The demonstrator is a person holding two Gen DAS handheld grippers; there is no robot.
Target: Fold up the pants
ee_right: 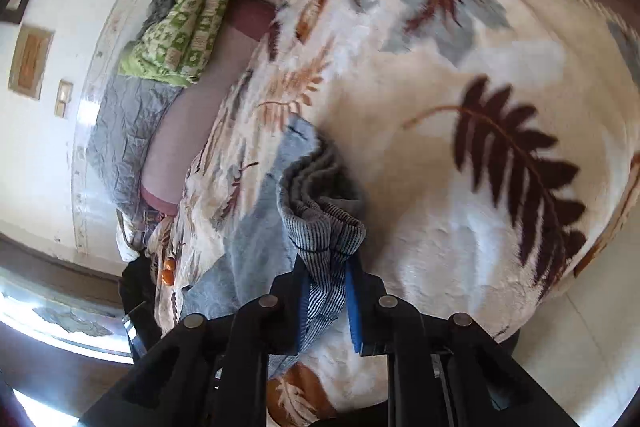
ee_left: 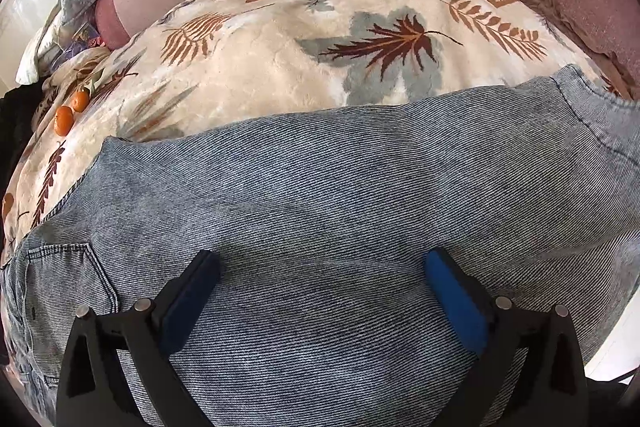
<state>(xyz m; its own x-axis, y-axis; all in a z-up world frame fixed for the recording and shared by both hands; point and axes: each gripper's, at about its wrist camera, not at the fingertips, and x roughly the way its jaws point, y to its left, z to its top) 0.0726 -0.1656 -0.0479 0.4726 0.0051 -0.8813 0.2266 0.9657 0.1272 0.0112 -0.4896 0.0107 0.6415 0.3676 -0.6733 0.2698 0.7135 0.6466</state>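
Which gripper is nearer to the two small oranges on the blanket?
Cannot tell. The left gripper hangs open over the jeans, oranges far off; the right gripper clamps denim, oranges also distant.

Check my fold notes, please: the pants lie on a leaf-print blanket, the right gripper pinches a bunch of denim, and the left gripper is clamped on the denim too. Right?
Not quite. The left gripper is open over the pants, gripping nothing, as the left wrist view shows. The rest stands.
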